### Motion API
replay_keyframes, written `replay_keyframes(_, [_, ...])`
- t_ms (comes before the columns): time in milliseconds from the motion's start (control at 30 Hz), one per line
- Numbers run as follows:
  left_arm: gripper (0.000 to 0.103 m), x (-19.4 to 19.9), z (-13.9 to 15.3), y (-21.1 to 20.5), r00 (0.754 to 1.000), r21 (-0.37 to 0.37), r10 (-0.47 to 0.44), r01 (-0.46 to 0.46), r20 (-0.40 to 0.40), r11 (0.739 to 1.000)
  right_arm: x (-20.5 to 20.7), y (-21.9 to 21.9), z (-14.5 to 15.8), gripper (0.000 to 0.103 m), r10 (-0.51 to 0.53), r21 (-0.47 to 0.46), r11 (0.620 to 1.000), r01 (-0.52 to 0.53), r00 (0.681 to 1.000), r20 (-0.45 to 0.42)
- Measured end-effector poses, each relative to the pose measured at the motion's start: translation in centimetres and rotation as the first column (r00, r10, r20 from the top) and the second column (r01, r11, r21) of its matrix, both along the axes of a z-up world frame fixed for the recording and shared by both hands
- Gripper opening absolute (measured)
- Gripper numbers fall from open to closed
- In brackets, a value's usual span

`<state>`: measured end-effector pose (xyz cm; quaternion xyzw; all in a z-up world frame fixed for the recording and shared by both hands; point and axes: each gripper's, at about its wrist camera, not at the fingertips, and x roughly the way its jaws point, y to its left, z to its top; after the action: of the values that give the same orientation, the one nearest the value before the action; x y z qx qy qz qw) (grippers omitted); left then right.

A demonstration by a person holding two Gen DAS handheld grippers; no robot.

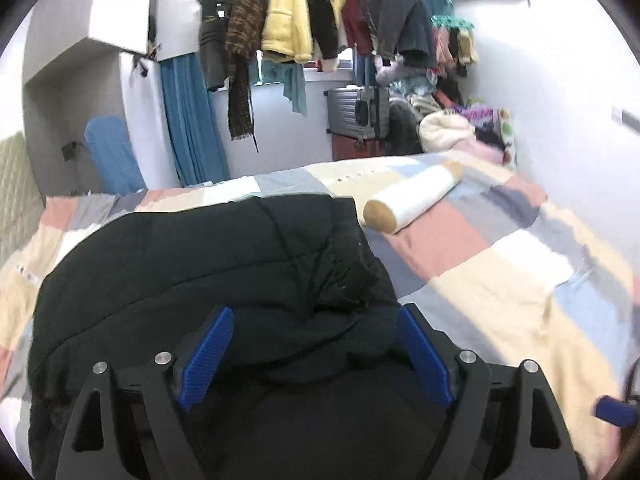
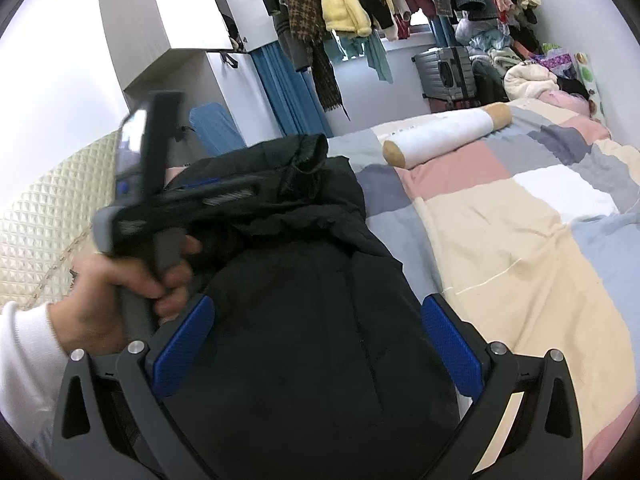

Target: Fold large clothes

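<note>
Both tongs, left (image 1: 314, 354) and right (image 2: 316, 342), spread wide over the puffy, quilted black coat (image 1: 200, 264), seemingly folded on the patchwork bedspread (image 1: 500, 280).

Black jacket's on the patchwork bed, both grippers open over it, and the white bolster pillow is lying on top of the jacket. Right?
Not quite. The white bolster pillow lies on the patchwork bed beside the black jacket, apart from it rather than on it; both wrist views show that. The rest holds: the left gripper and right gripper are both open over the jacket.
</note>
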<state>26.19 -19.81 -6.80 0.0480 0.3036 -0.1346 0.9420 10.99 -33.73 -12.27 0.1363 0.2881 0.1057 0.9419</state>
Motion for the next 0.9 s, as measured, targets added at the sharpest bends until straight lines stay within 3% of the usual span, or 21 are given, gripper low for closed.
replay_keyframes(200, [0.084,-5.4,5.3,4.8,0.998,-0.022,0.035,-0.034,0.043,0.999,-1.6,0.7,2.0,0.103,0.014,-0.02,1.0,-0.013,0.999,0.051])
replay_keyframes(400, [0.084,-12.2,8.0,9.0,0.993,-0.028,0.058,-0.055,0.101,0.998,-3.2,2.7,3.6,0.103,0.065,-0.065,0.996,-0.06,0.995,0.074])
replay_keyframes(667, [0.084,-19.5,6.8,14.0,0.991,-0.155,0.078,-0.061,0.106,0.986,-9.0,4.9,6.5,0.103,0.117,-0.042,0.993,-0.112,0.981,0.156])
replay_keyframes(800, [0.084,-21.7,6.0,16.1,0.986,-0.169,0.109,-0.087,0.123,0.982,-10.7,6.0,7.5,0.103,0.101,-0.101,0.992,-0.081,0.974,0.203])
replay_keyframes(900, [0.084,-22.6,5.1,17.2,0.985,-0.151,0.122,-0.102,0.125,0.983,-10.4,6.1,7.6,0.103,0.085,-0.087,0.994,-0.07,0.979,0.183])
